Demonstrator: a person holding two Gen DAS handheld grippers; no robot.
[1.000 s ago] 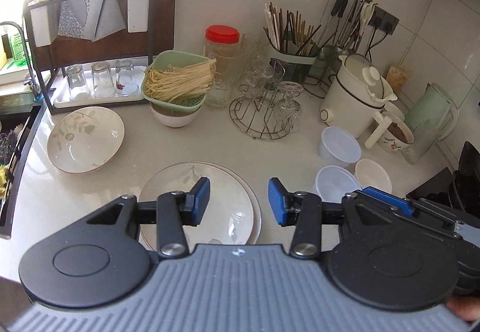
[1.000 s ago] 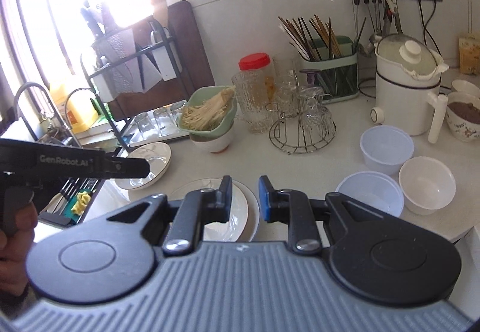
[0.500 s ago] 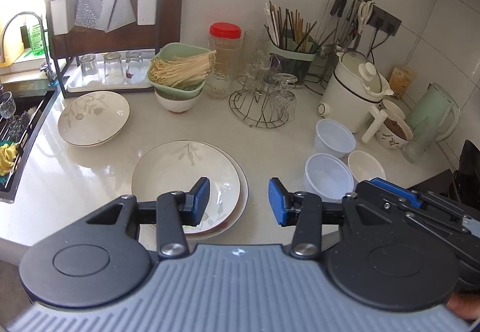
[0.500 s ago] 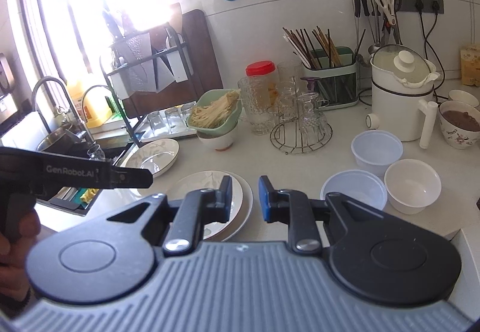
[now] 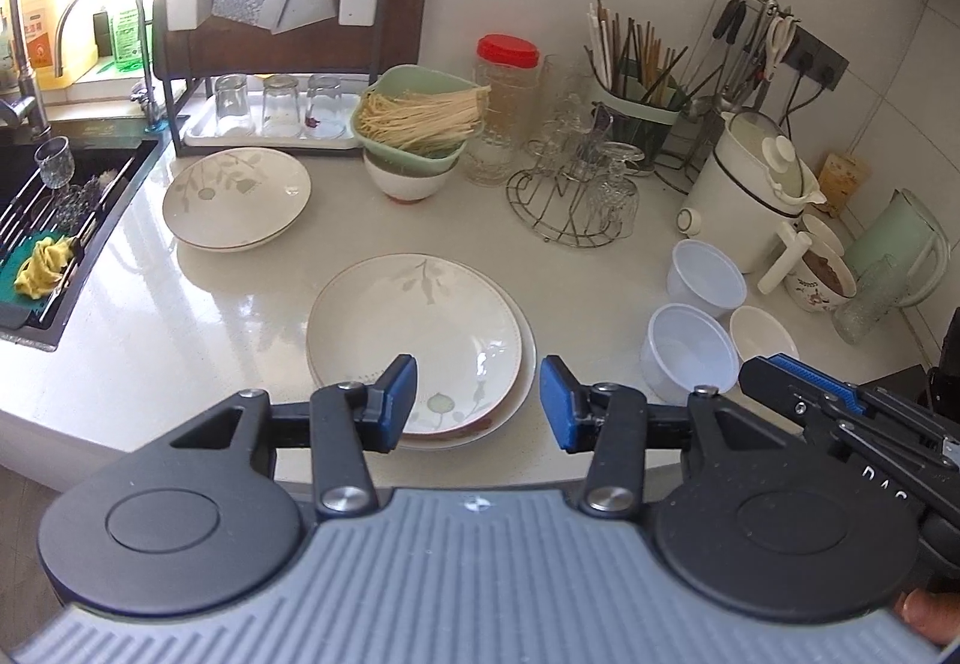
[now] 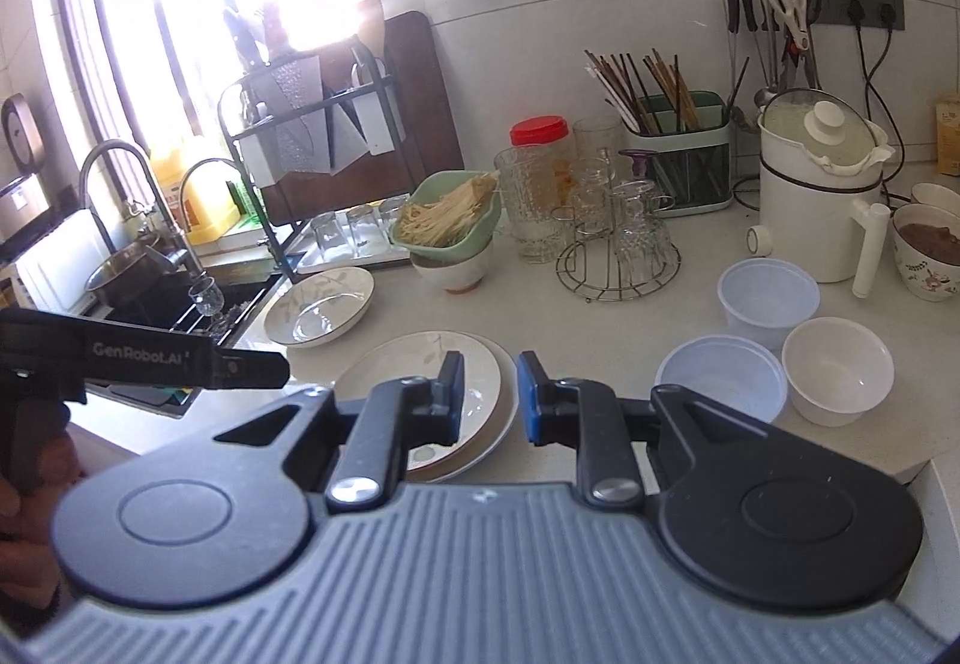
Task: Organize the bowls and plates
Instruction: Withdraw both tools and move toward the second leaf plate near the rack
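Two stacked white leaf-pattern plates [image 5: 420,328] [image 6: 408,364] lie on the counter near its front edge. A deep plate of the same pattern [image 5: 237,196] [image 6: 318,304] sits to their left by the sink. At the right stand two clear plastic bowls [image 5: 687,349] [image 5: 708,274] and a small white bowl [image 5: 762,331] [image 6: 837,367]. My left gripper [image 5: 477,403] hovers over the stack's near right rim, its jaws opening with nothing between them. My right gripper [image 6: 491,397] hangs above the same rim, a narrow empty gap between its pads.
A green colander of noodles [image 5: 420,124] rests on a bowl behind the plates. A wire glass stand [image 5: 570,202], a white kettle [image 5: 756,190], a chopstick holder [image 5: 636,118] and a rack with tumblers [image 5: 270,112] line the back. The sink [image 5: 72,220] drops off at the left.
Both grippers have drawn back from the counter, so plates and bowls look smaller and further off. More of the sink shows on the left. The left jaws stand slightly wider.
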